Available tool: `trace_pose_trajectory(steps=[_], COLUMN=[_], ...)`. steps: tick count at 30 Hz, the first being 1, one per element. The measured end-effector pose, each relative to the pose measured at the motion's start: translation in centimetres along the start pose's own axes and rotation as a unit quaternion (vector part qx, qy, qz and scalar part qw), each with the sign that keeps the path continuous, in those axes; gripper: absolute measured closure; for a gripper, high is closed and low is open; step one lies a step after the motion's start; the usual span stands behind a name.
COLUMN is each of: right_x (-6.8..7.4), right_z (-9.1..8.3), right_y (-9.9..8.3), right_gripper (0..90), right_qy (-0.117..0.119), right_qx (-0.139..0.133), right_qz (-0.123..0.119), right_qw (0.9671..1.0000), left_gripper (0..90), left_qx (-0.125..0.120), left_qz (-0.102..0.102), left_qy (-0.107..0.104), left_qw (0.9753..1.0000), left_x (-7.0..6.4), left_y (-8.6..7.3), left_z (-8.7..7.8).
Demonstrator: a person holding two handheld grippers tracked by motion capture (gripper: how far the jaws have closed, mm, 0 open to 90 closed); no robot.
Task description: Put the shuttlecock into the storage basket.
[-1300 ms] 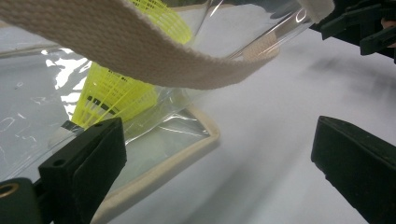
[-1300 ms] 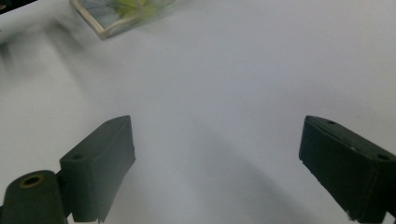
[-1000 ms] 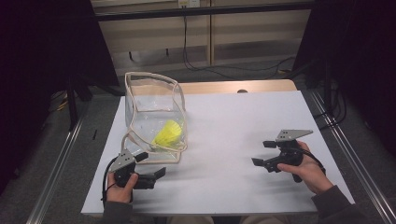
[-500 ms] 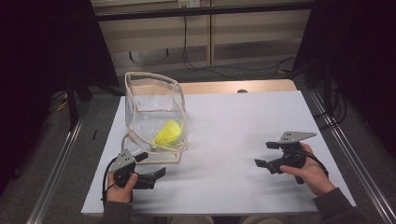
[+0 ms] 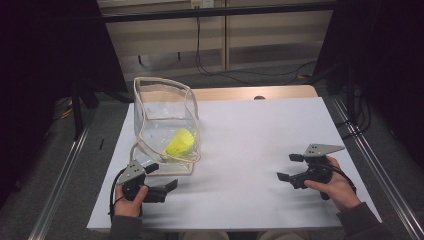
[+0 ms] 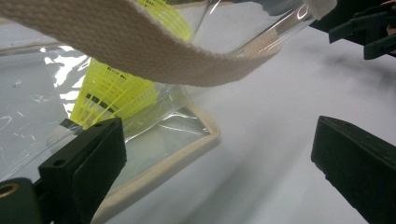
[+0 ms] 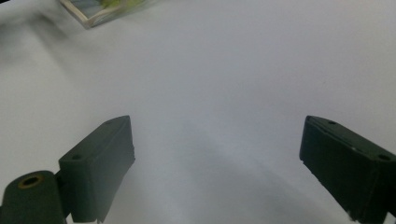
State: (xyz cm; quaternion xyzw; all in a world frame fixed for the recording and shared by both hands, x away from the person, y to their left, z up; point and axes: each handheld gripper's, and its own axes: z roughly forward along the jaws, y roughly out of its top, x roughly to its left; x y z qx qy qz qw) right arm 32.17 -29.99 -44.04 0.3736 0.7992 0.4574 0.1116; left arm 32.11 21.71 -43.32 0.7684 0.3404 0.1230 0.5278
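Nearest the lower edge of the high view, two hands come in from the bottom, each with a gripper. Left gripper [image 5: 162, 176]: lower left of the frame, jaws spread wide, nothing between them, parked just beside the front corner of the clear bag [image 5: 165, 107]. Its own view shows one jaw close against the bag's cream-trimmed base edge and the webbing strap [image 6: 140, 44] looping across the top of the frame.

Right gripper [image 5: 287, 167]: lower right, jaws likewise apart and empty, well away from the bag. Its own view shows bare white surface between the jaws, with a corner of the bag at the upper left of the frame.

Bag stands upright left of centre, mouth open upward. Yellow shuttlecock [image 5: 179, 144] lies inside it, low, near the front wall.

Judgement: shuttlecock is already in the bag, so the step in hand looks like approach to the bag itself. Next move probably calls for the left gripper to close on the strap or rim; the soft, clear wall may buckle, so a steadying hold from the right seems prudent.

Surface: white board [image 5: 265, 135], matte, uncluttered, on a wooden table [image 5: 240, 93] that shows at its far edge. Beyond, top of the frame: dark room, pale panels, black cables [image 5: 210, 62] on the floor.
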Motion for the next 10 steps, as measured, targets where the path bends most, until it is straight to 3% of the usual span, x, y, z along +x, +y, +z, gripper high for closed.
trace_pose_trajectory(steps=[10], right_x=[0.0], right_z=[-0.32], right_y=[-0.35], right_gripper=[8.2], right_qy=[-0.006], right_qx=[-0.007], right_qz=[-0.001], right_qw=[1.0], left_gripper=[3.4], left_qx=[0.0], left_qz=[0.0], left_qy=[-0.003], left_qw=[1.0], left_x=[-0.08], left_y=[0.02], left_z=[0.21])
